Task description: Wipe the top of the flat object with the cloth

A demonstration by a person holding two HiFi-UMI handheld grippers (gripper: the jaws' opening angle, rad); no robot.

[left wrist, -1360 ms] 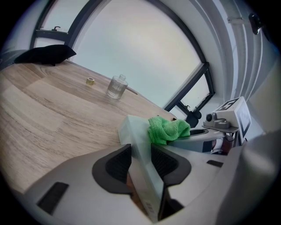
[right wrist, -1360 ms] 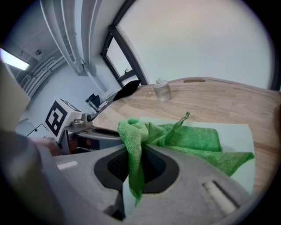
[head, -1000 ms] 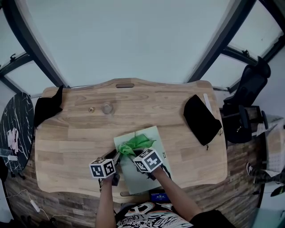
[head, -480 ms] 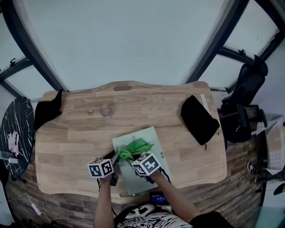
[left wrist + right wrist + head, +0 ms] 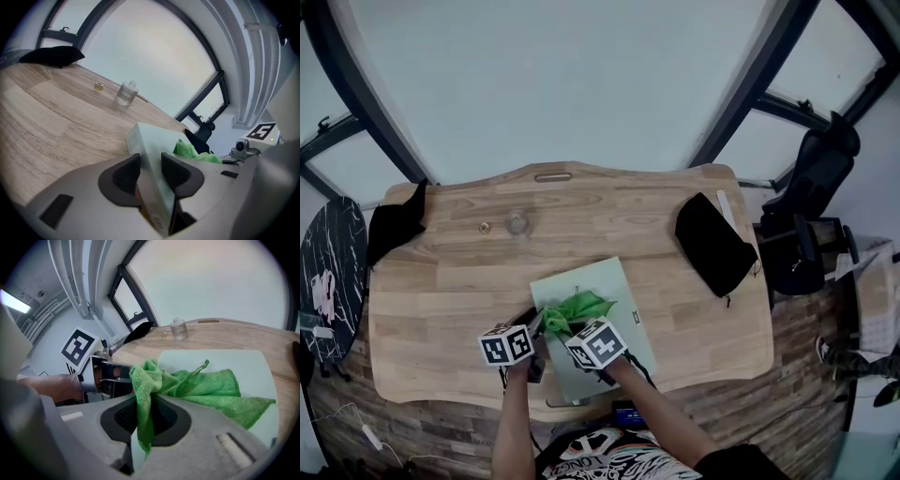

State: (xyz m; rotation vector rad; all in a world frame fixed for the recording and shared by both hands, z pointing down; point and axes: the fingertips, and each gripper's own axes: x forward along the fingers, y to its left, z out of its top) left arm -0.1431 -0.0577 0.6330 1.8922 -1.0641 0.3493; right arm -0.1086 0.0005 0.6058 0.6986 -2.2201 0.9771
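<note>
A pale green flat pad lies on the wooden table near its front edge. My left gripper is shut on the pad's left edge, which stands pinched between its two dark pads. My right gripper is shut on a green cloth. The cloth spreads from the jaws over the pad's top. The two grippers stand side by side at the pad's near left part.
A small glass bottle and a small brass cap stand at the back left. A black cloth lies at the table's left end, a black pouch at the right. A black chair stands beyond the right edge.
My right gripper has slid a little to the left across the pad, dragging the green cloth with it. The left gripper has kept its hold on the pad's edge.
</note>
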